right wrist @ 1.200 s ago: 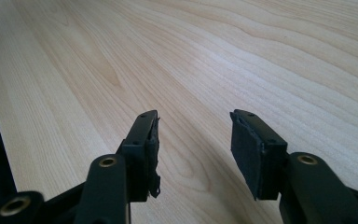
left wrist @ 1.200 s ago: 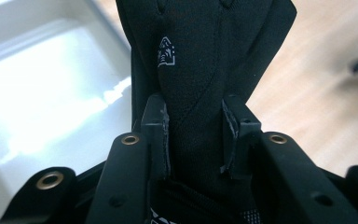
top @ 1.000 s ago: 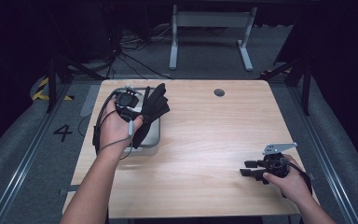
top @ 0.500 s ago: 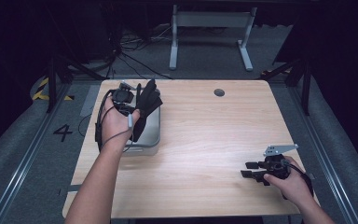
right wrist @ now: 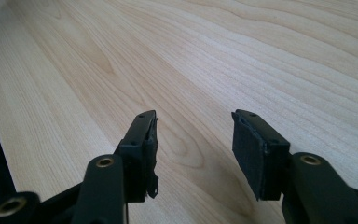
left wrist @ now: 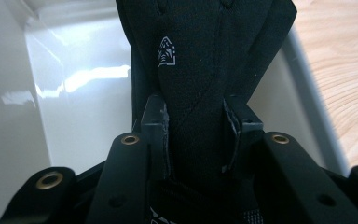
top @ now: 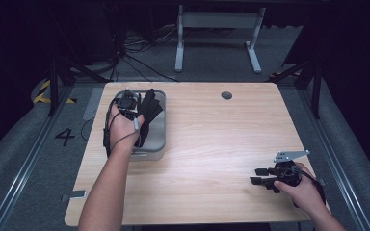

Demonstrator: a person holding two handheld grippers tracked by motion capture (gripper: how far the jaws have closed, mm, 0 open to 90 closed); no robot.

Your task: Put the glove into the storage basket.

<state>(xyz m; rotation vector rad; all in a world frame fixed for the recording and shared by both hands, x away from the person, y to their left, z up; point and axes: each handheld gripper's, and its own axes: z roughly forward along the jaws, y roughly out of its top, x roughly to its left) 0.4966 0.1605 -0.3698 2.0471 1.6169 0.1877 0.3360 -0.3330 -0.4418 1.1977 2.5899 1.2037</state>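
A black glove (top: pixel 150 107) with a small white logo (left wrist: pixel 166 52) hangs in my left gripper (top: pixel 138 109), which is shut on its cuff end. In the left gripper view the gripper (left wrist: pixel 196 126) pinches the glove (left wrist: pixel 205 70) from both sides. It dangles into a grey tray (top: pixel 162 126) at the table's left, whose glossy pale inside (left wrist: pixel 79 112) lies just below. My right gripper (top: pixel 261 176) rests low near the table's right front corner. In the right gripper view that gripper (right wrist: pixel 193 144) stands open over bare wood with nothing between its fingers.
The light wooden table (top: pixel 212 139) carries a round cable hole (top: pixel 226 95) at its back middle. Behind it stands a grey metal frame (top: pixel 217 29) with cables on the floor. A painted "4" (top: pixel 65 136) marks the floor on the left.
My left gripper has carried the glove slightly left and lower, deeper over the tray. The right gripper has hardly moved.
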